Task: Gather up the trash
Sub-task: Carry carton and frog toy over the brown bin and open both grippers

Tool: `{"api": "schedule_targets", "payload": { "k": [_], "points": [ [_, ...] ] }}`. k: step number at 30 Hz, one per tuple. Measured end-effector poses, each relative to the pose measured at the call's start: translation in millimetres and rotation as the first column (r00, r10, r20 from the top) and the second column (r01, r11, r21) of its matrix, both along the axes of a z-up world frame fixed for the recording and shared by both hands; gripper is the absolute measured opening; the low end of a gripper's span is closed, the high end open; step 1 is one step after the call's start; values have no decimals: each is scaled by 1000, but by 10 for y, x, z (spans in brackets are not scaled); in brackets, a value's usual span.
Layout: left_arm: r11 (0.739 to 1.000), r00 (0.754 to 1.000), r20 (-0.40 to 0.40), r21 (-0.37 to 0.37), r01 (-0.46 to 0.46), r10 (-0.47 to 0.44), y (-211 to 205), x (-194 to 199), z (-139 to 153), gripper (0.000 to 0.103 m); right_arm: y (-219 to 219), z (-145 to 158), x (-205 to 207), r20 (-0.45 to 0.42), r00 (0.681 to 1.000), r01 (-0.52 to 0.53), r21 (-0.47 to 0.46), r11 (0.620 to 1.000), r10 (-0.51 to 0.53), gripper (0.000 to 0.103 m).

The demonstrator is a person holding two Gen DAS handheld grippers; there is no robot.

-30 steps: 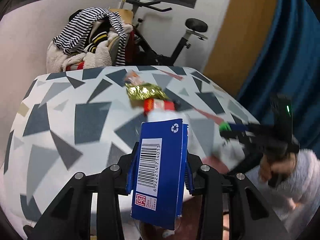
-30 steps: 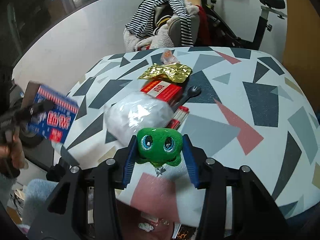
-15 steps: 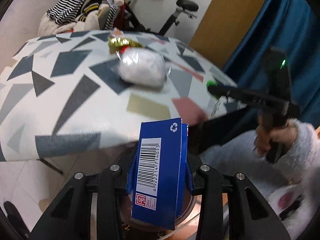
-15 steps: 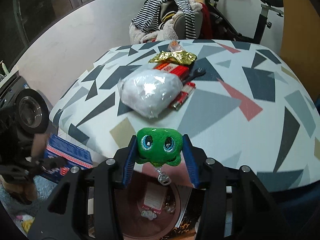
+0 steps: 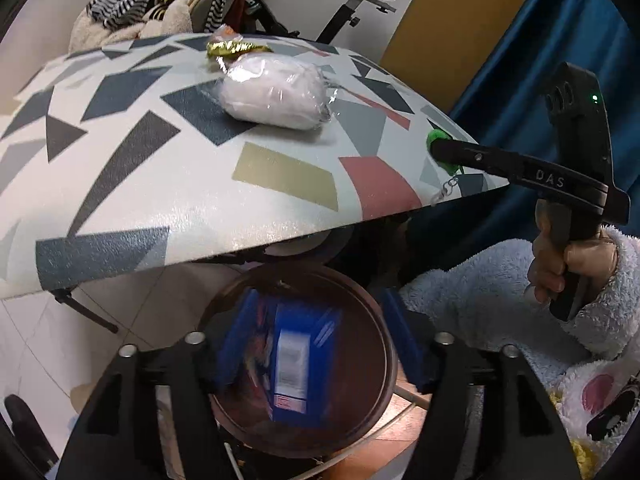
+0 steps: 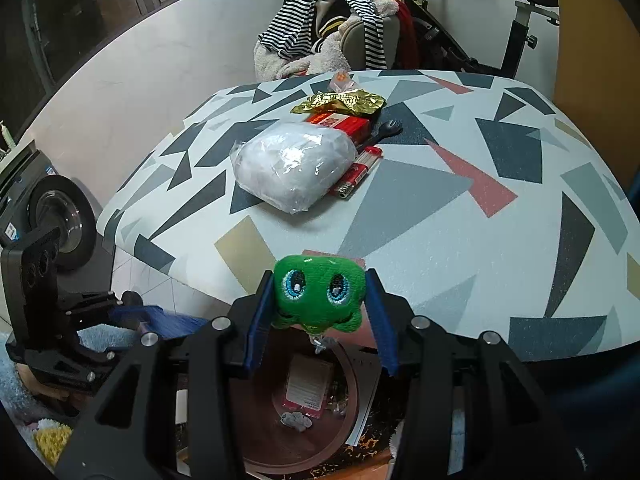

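My left gripper (image 5: 318,340) hangs over a round brown bin (image 5: 384,320) beside the table, and its jaws are opening. The blue barcode box (image 5: 298,364) is blurred and free of the blue pads, dropping inside the bin. My right gripper (image 6: 320,320) is shut on a green plush toy (image 6: 320,292) with blue eyes, at the table's near edge above the same bin (image 6: 352,404). From the left wrist view the toy (image 5: 438,140) shows at the tip of the right gripper (image 5: 444,152). On the table lie a white plastic bag (image 6: 292,164) and a gold wrapper (image 6: 340,102).
The patterned table (image 6: 480,240) also carries a red box (image 6: 344,122), a red tube (image 6: 358,170) and a black tool (image 6: 384,130). A chair piled with clothes (image 6: 332,32) and an exercise bike (image 6: 520,20) stand behind. A fluffy sleeve (image 5: 500,292) is beside the bin.
The left gripper sank from above the table to over the bin, then opened and let go of the blue box. The right gripper, still gripping the toy, drew back to the table edge.
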State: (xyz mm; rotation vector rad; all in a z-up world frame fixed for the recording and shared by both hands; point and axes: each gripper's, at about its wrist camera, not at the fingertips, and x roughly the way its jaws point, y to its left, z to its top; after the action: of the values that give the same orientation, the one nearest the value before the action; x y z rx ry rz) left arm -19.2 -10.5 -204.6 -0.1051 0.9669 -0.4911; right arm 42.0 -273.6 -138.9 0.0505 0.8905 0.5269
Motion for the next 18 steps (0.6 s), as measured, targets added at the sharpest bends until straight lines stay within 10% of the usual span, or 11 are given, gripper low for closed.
{"api": "schedule_targets", "payload": {
  "k": [18],
  "points": [
    [970,957,204,84,-229,209,286,-236,519,93,322,-432,-324,-93,993,-71,6,997,71,46]
  ]
}}
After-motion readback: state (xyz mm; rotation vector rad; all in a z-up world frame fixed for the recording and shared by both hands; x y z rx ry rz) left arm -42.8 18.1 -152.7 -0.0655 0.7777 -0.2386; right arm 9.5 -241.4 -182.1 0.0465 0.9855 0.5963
